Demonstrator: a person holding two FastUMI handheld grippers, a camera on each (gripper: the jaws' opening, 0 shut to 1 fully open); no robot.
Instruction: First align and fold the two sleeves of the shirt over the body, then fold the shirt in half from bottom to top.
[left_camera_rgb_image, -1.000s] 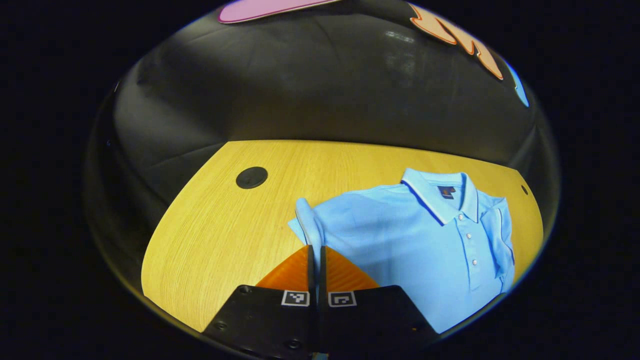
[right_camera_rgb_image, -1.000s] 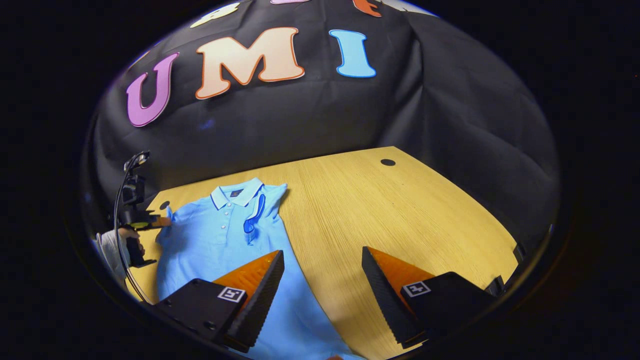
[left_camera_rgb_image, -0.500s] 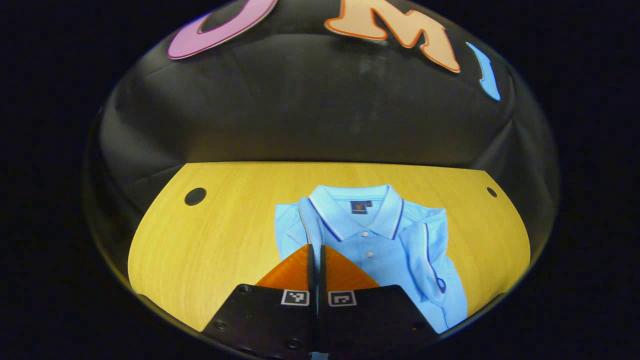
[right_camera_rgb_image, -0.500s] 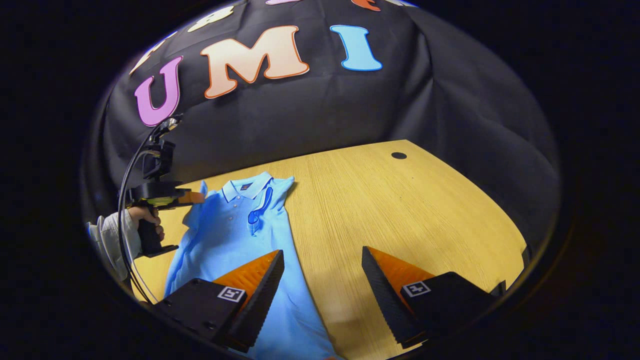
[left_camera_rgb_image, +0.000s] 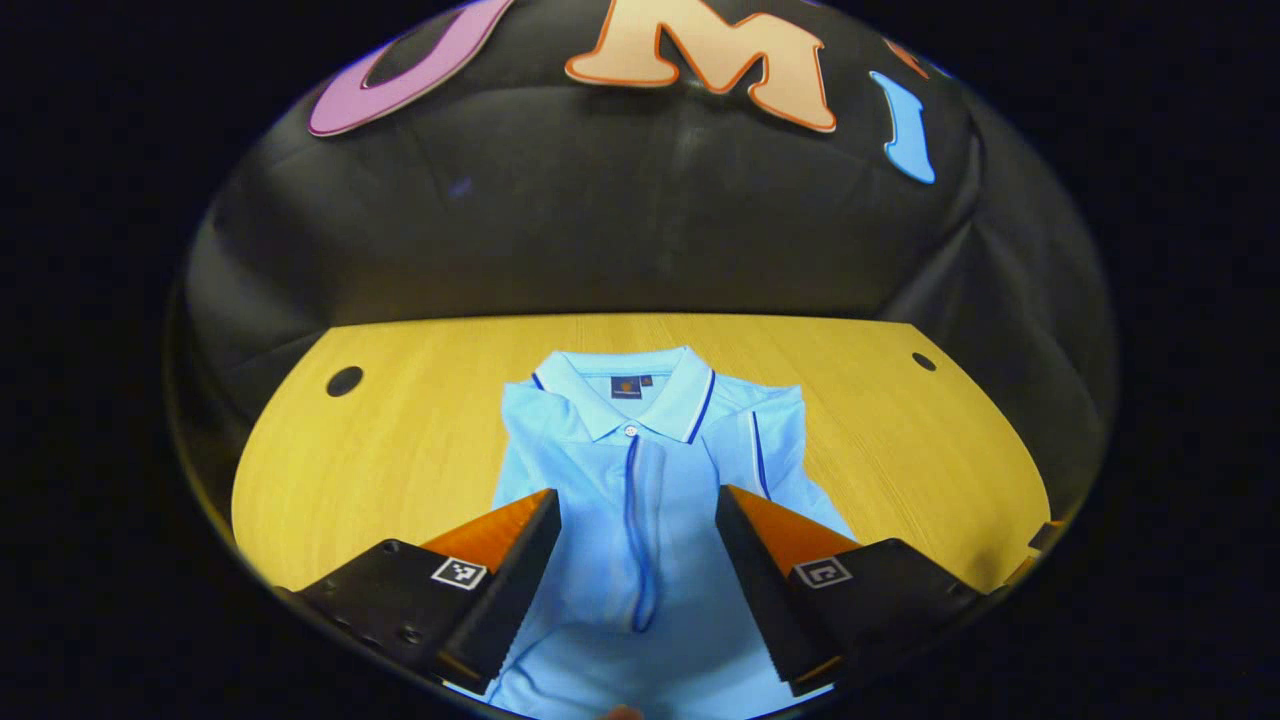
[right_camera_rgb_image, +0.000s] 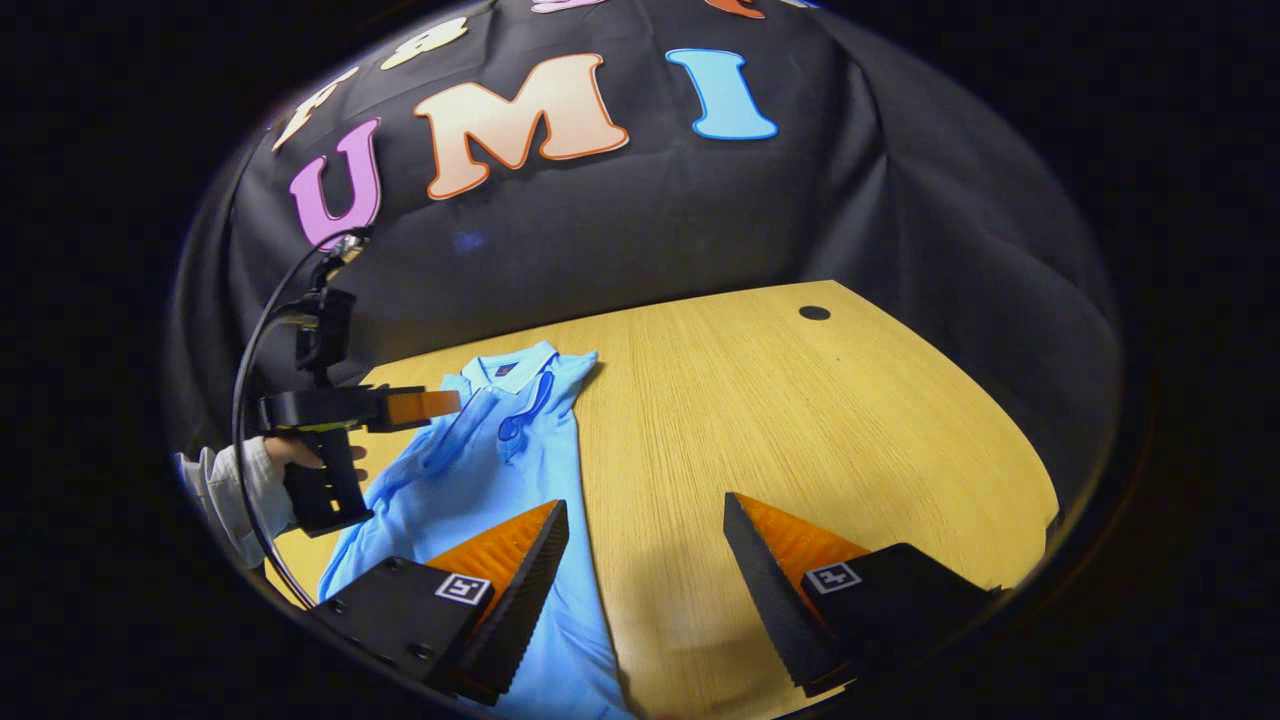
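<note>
A light blue polo shirt (left_camera_rgb_image: 660, 470) lies flat on the wooden table (left_camera_rgb_image: 400, 450), collar at the far end. Its left sleeve (left_camera_rgb_image: 625, 530) is laid over the chest, and its right sleeve (left_camera_rgb_image: 765, 450) is folded in along the other side. My left gripper (left_camera_rgb_image: 637, 560) hangs open just above the shirt's middle with nothing between its fingers. In the right gripper view, the left gripper (right_camera_rgb_image: 445, 405) hovers over the shirt (right_camera_rgb_image: 500, 450), held by a hand (right_camera_rgb_image: 300, 455). My right gripper (right_camera_rgb_image: 645, 560) stands open over the shirt's right edge and bare table.
Round cable holes sit in the tabletop at the far left (left_camera_rgb_image: 344, 381) and far right (left_camera_rgb_image: 924, 361). A black cable (right_camera_rgb_image: 250, 350) loops up from the left gripper's handle. Bare wood (right_camera_rgb_image: 800, 420) stretches to the right of the shirt.
My left gripper carried the left sleeve across onto the shirt's body, then opened and let it go. My right gripper stayed open, nearly still.
</note>
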